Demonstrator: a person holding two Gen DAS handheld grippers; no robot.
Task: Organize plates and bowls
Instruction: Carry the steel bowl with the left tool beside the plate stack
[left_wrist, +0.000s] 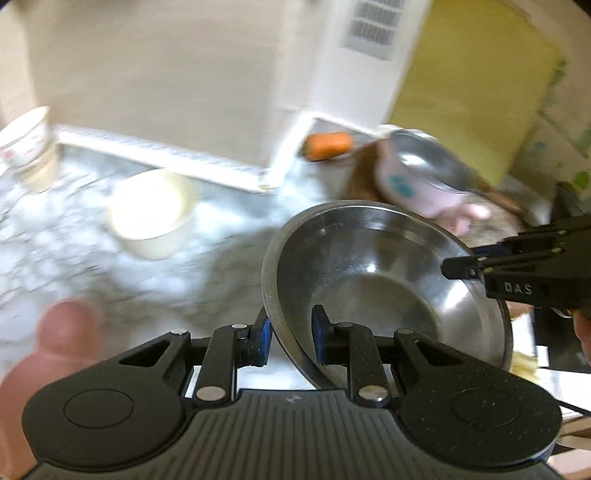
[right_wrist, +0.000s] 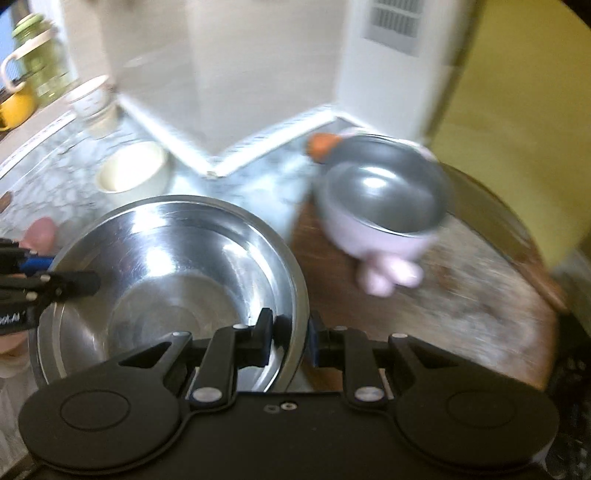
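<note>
A: We have the steel bowl (left_wrist: 369, 280) between us, held up over the marbled desk (left_wrist: 55, 236). Our left claw (left_wrist: 290, 339) is clamped on its near rim, one blue pad outside the wall and one inside.

B: And our right claw (right_wrist: 291, 341) is closed on the opposite rim the same way, one pad inside the bowl and the other outside. From the left wrist view we see that claw reaching in from the right edge over the bowl's lip.

A: The bowl looks empty and shiny inside, and it tilts a little in the left view. Most of the background is blurred.

B: Beyond it we can make out a cream bowl (right_wrist: 131, 171) sitting on the desk near the white wall corner. To the right a pink bowl with a metal liner (right_wrist: 384, 199) stands on little feet on a round brown board (right_wrist: 461, 295).

A: An orange thing (left_wrist: 327, 146) lies just behind that pink bowl; we cannot tell what it is. At far left a white patterned bowl (left_wrist: 26, 134) sits atop a pale stand.

B: In our right view a yellow pot (right_wrist: 14, 105) and a green jar (right_wrist: 40, 59) show at the upper left. A thumb (left_wrist: 64, 328) shows beside the left claw.
</note>
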